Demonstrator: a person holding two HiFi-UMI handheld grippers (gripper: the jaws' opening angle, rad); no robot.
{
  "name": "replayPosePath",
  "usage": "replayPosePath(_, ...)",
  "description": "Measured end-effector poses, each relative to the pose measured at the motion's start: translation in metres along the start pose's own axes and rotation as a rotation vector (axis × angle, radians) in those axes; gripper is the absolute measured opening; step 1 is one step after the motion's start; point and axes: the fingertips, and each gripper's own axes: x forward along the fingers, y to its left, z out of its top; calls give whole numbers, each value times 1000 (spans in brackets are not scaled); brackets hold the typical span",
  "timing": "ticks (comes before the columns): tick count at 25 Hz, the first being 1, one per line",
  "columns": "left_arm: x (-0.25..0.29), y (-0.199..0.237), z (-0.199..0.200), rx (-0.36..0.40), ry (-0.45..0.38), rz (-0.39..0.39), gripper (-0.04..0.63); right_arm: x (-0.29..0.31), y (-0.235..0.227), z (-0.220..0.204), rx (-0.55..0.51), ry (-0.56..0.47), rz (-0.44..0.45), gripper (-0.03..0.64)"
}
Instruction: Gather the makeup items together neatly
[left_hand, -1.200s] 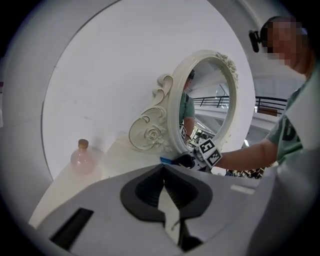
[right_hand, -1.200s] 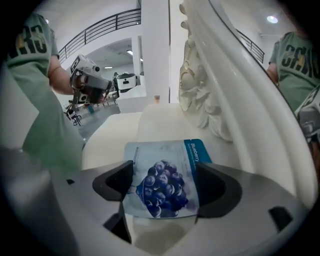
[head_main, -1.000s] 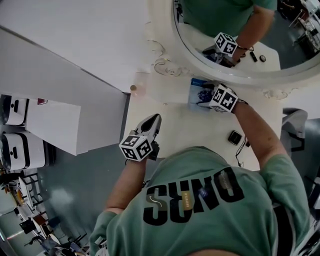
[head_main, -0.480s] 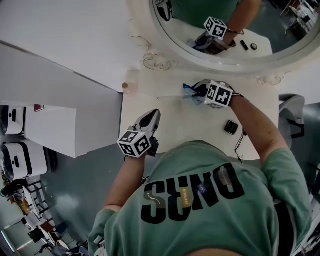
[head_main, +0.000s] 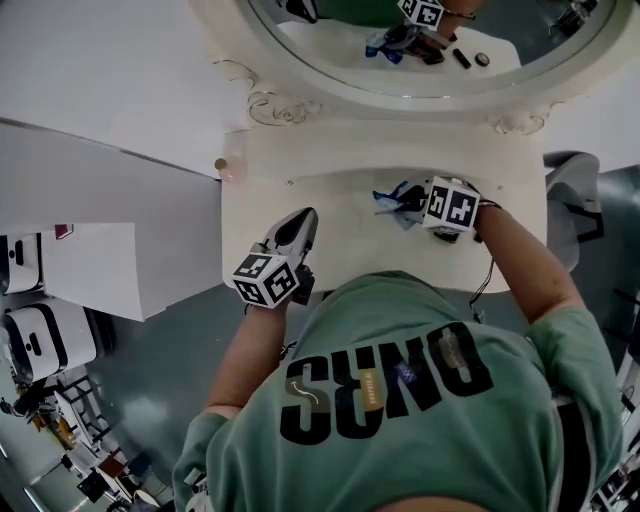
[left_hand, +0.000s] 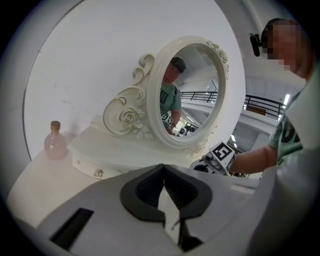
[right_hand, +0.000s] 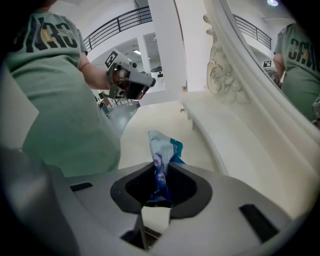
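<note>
My right gripper is shut on a crumpled blue and white sachet over the middle of the white vanity table. Its jaws have just been closing, and the sachet stands up between them in the right gripper view. My left gripper hovers over the table's left part, shut, with nothing between its jaws. A small pink bottle with a cork-coloured cap stands at the table's back left corner, also seen as the pink bottle by the wall.
An ornate oval mirror on a raised ledge with a small drawer knob runs along the table's back. A thin cable hangs near the front right edge. The person's body covers the table's front edge.
The right gripper closed on the blue sachet, which lay flat by the mirror's base, and drew it toward the table's front, now crumpled. The left gripper shifted a little.
</note>
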Motion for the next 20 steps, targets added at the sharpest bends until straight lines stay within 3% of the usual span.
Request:
replayPosePath(5, 15, -18, -14, 2, 31, -35, 11, 18, 25, -28, 15, 32, 13, 63)
replayPosePath(14, 22, -35, -31, 5, 69, -46, 11, 46, 27, -49, -46, 95, -42, 95)
replayPosePath(16, 21, -36, -31, 7, 70, -42, 11, 55, 26, -61, -69, 140, -43, 152)
replayPosePath(18, 21, -34, -31, 7, 72, -38, 11, 63, 27, -73, -85, 176, -33, 299)
replayPosePath(20, 21, -33, -32, 6, 75, -35, 11, 67, 29, -77, -98, 183, -29, 337)
